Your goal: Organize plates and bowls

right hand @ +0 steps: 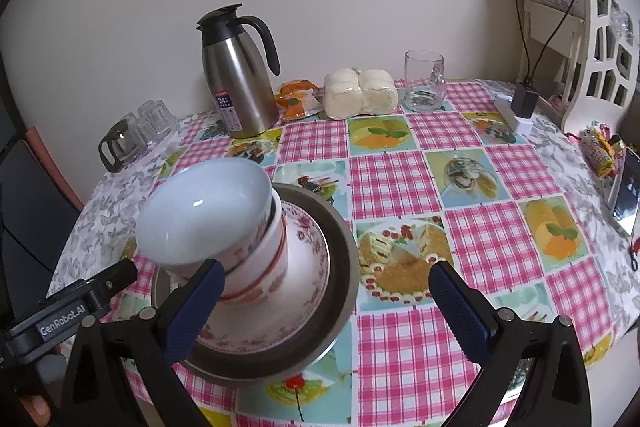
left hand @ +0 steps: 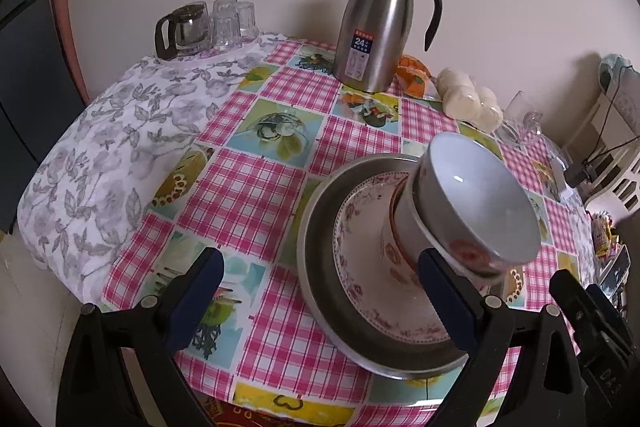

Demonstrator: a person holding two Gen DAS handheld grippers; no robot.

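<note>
A stack stands on the checked tablecloth (left hand: 248,195): a steel dish (left hand: 318,247) at the bottom, a floral plate (left hand: 360,251) in it, and on that several nested red-patterned bowls (left hand: 396,251) that lean over, the top bowl (left hand: 480,195) white inside. My left gripper (left hand: 324,291) is open near the stack's front left, its right finger (left hand: 444,295) in front of the bowls and nothing between the pads. In the right wrist view the steel dish (right hand: 344,267), floral plate (right hand: 308,259) and top bowl (right hand: 208,207) sit at the left. My right gripper (right hand: 328,307) is open and holds nothing.
At the back stand a steel thermos jug (left hand: 376,27), a tray with a glass pot (left hand: 184,31) and tumblers (left hand: 234,19), a bag of buns (right hand: 360,93), an orange packet (right hand: 298,103) and a glass mug (right hand: 424,83). At the right are a white rack (right hand: 600,59), a charger (right hand: 524,103) and a phone (right hand: 628,191).
</note>
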